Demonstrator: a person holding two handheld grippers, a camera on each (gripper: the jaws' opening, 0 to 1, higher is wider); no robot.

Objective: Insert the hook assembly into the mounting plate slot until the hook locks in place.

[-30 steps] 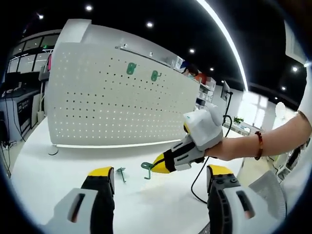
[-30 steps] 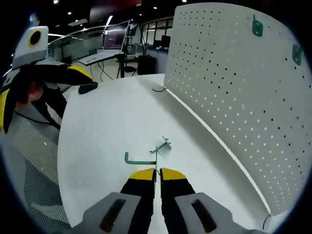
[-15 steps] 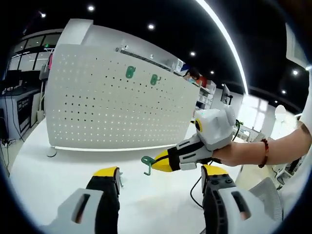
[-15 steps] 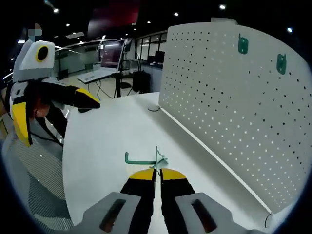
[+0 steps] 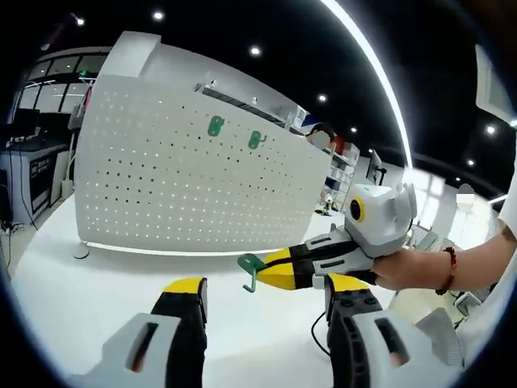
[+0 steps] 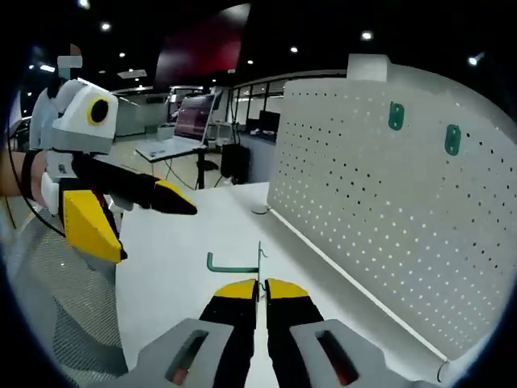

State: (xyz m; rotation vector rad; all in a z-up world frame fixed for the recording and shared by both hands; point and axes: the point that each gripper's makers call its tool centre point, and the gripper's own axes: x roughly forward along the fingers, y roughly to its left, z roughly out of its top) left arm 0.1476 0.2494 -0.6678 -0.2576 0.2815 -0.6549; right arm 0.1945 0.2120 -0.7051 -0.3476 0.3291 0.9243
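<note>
Hook (image 6: 234,263) pinched at its stem between closed right gripper (image 6: 258,288) tips, lifted off table (image 6: 194,242), well short of pegboard (image 6: 380,218); left gripper (image 5: 262,295) gaping empty; best carried level toward free holes below two mounted green hooks (image 6: 396,115), prongs leading, then pressed squarely home.
</note>
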